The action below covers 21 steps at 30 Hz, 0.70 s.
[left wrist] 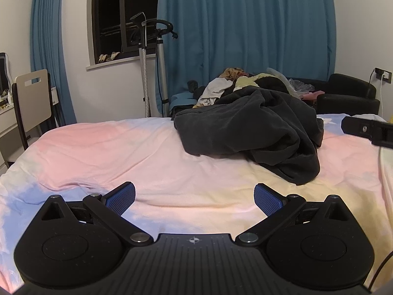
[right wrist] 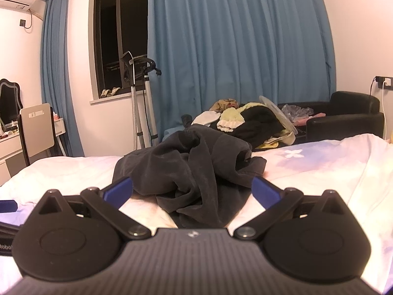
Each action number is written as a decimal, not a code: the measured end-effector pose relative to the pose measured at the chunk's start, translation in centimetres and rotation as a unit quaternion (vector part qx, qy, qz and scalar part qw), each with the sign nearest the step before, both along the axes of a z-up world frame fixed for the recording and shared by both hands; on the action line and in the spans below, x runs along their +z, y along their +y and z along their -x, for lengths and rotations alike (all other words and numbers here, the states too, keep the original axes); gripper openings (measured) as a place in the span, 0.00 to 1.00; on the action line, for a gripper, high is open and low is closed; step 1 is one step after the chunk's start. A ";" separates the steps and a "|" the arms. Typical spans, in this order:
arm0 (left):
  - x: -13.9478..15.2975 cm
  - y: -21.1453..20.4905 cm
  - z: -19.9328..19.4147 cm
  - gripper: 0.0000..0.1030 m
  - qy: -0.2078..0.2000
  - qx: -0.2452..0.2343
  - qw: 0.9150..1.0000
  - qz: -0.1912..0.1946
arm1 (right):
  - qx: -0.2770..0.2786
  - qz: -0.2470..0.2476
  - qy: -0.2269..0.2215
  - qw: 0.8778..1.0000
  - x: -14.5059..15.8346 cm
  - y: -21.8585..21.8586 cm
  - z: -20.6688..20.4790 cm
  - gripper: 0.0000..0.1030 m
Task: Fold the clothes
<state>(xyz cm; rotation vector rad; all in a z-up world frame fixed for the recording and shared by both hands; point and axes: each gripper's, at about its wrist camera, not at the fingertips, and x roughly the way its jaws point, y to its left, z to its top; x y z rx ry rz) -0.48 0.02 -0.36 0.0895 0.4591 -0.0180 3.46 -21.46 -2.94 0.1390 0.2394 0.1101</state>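
Observation:
A crumpled dark grey garment (left wrist: 250,132) lies in a heap on the pastel pink and blue bedsheet (left wrist: 122,152). My left gripper (left wrist: 194,199) is open and empty, low over the sheet, with the garment ahead and to the right. My right gripper (right wrist: 192,189) is open and empty, its blue pads (right wrist: 118,189) spread on either side of the near edge of the garment (right wrist: 191,172). The right gripper's black body shows at the right edge of the left wrist view (left wrist: 368,129).
A pile of mixed clothes (right wrist: 245,120) lies beyond the bed's far edge. A black armchair (right wrist: 343,115) stands at the back right. A garment steamer stand (left wrist: 152,68), a chair (left wrist: 32,98) and a desk are at the left. Blue curtains (left wrist: 245,24) hang behind.

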 end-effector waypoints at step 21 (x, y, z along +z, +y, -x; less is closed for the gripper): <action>3.7 -14.1 -12.5 1.00 -0.028 -0.177 0.984 -0.011 | -0.155 -0.096 -0.074 0.980 2.2 -10.4 -0.3 1.00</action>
